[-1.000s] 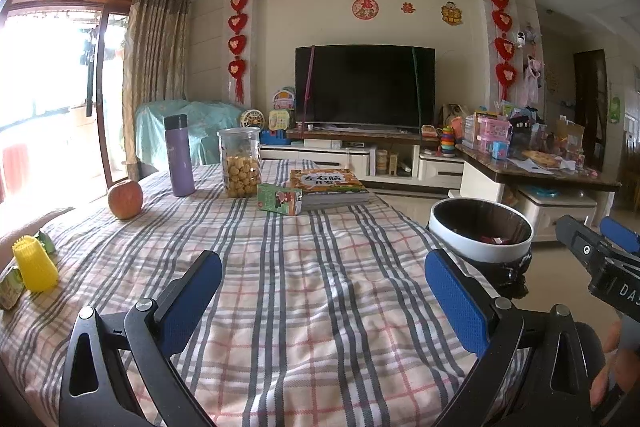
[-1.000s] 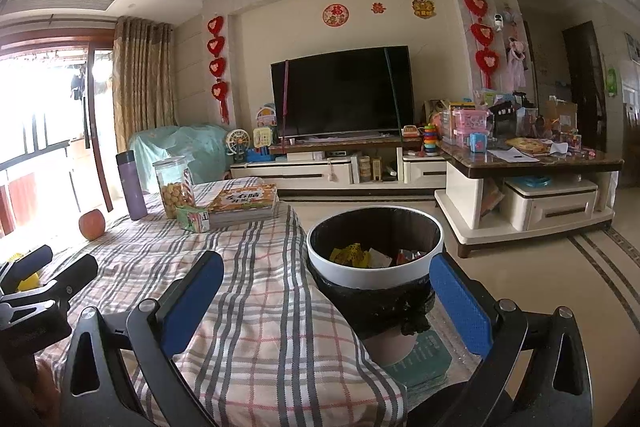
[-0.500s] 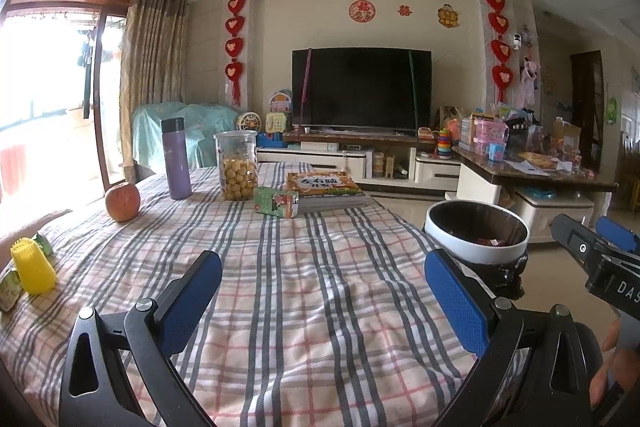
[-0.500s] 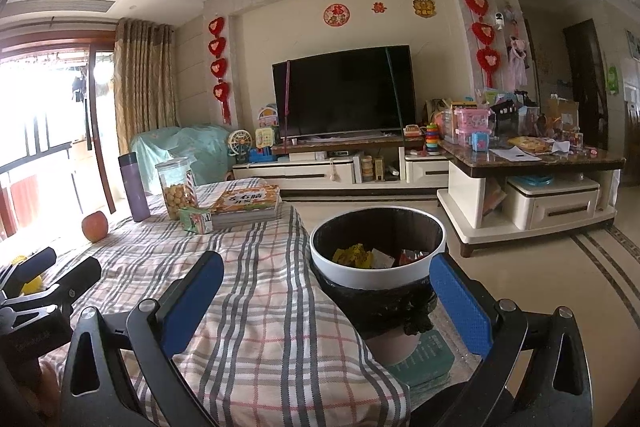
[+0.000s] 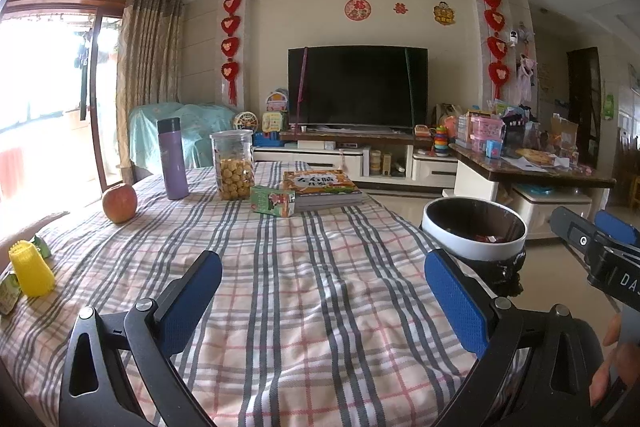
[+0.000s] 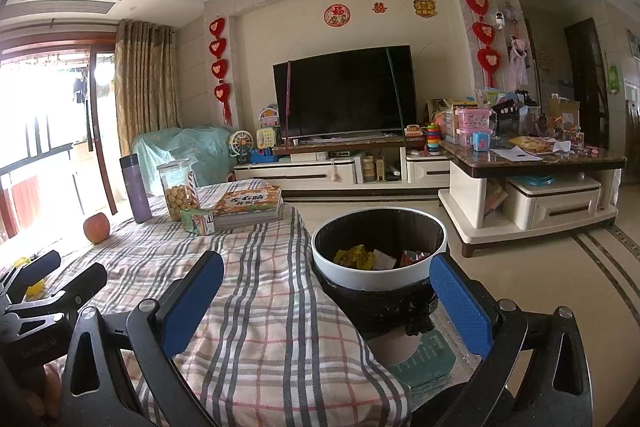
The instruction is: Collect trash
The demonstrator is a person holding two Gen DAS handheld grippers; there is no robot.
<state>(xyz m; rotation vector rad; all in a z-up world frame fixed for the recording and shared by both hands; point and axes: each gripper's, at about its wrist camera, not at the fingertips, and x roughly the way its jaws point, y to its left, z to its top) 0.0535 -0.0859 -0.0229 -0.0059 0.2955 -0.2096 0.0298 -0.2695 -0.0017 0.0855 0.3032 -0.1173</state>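
I had the checked tablecloth (image 5: 304,291) as my landmark, spread over the table and filling most of both wrist views. Off its right edge stood the trash bin (image 6: 378,277), white-rimmed and lined in black, with a yellow wrapper (image 6: 354,255) and other scraps lying inside. My left gripper (image 5: 322,291) hovered above the near end of the cloth, fingers spread wide with nothing between them; my right gripper (image 6: 326,295) hung over the cloth's right edge, equally wide apart and empty, the bin showing between its blue pads. At the cloth's far end lay a stack of books (image 5: 322,187) with a green carton (image 5: 273,201) touching its left side, then a jar of snacks (image 5: 233,165) and a purple flask (image 5: 173,159) further left. An apple (image 5: 119,203) sat toward the left edge. A yellow cup (image 5: 30,273) stood mouth-down at the near left, small green packets (image 5: 9,291) beside it.
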